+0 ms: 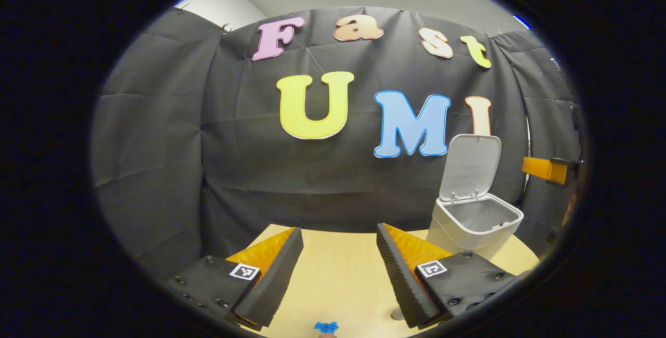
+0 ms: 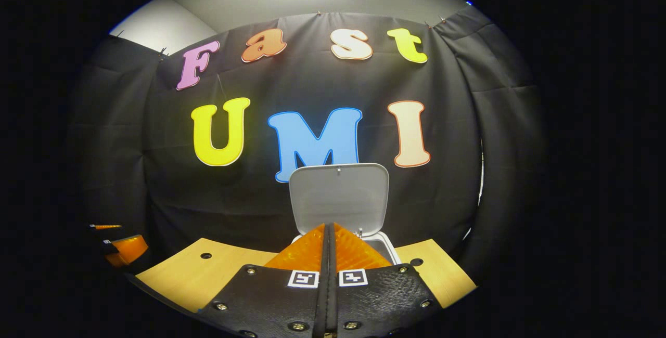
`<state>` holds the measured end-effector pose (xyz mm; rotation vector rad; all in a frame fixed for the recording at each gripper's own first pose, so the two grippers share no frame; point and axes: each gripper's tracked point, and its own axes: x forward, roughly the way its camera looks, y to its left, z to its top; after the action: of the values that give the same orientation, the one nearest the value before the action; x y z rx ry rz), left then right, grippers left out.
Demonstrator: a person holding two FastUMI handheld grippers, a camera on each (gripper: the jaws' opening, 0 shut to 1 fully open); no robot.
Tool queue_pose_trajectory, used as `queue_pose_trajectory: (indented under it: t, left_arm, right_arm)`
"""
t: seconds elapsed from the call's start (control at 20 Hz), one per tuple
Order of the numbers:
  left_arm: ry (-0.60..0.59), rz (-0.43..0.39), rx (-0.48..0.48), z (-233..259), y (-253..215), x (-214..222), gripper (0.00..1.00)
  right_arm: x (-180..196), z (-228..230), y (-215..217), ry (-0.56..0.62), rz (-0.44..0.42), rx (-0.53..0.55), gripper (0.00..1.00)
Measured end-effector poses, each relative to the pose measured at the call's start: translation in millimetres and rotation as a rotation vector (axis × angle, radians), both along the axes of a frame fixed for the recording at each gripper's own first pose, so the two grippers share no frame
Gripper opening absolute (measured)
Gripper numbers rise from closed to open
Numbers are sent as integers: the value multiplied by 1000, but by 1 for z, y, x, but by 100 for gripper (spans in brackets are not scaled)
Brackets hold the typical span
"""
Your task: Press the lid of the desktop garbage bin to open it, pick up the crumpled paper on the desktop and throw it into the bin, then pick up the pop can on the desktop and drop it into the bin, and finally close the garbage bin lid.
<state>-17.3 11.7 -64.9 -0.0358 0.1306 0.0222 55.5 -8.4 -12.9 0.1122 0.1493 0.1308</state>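
At the lower right of the left gripper view stands the white bin, with its lid tipped up and open, so the grey inside shows. It sits on the pale wooden table, close to the black cloth wall behind it. Low in the same view, the left gripper has its two fingers spread wide apart, and nothing is between them but bare table. Its right finger stands just in front of the bin's lower left side in the picture. A small blue thing peeks in at the very bottom edge of the frame; what it is cannot be told. At the far right edge of that view, beside the bin and higher than its rim, the tip of the other gripper pokes in. In the right gripper view, the right gripper sits at the bottom middle with its two fingers pressed tight together, holding nothing. Right behind its tips is the bin, mostly hidden by the fingers, with the open lid standing upright above them in the middle of the frame. The table shows on both sides of the fingers, with small dark holes in it. At the far left edge, low down, part of the other gripper shows.
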Motion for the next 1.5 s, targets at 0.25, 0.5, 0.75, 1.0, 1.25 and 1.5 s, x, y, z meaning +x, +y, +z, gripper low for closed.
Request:
queue_pose_trajectory:
  t: [0.25, 0.5, 0.75, 1.0, 1.25, 1.5]
  left_arm:
    - [64, -24, -4, -46, 11, 1, 100]
    - [159, -36, 9, -108, 21, -6, 100]
    - [308, -82, 15, -194, 12, -23, 94]
    - [424, -72, -17, -259, 12, -34, 95]
    - [542, -59, -51, -309, 16, -45, 95]
    - [619, -35, -80, -344, 21, -47, 96]
  right_arm:
    - [-8, 1, 3, 1, 7, -5, 0]
    - [-15, -3, 0, 17, 3, -7, 0]
    - [-23, -11, -6, 44, -7, -11, 0]
    - [-25, -19, -12, 70, -21, -25, 0]
    - [-25, -26, -15, 92, -25, -50, 0]
    - [-20, -36, -16, 119, -25, -60, 0]
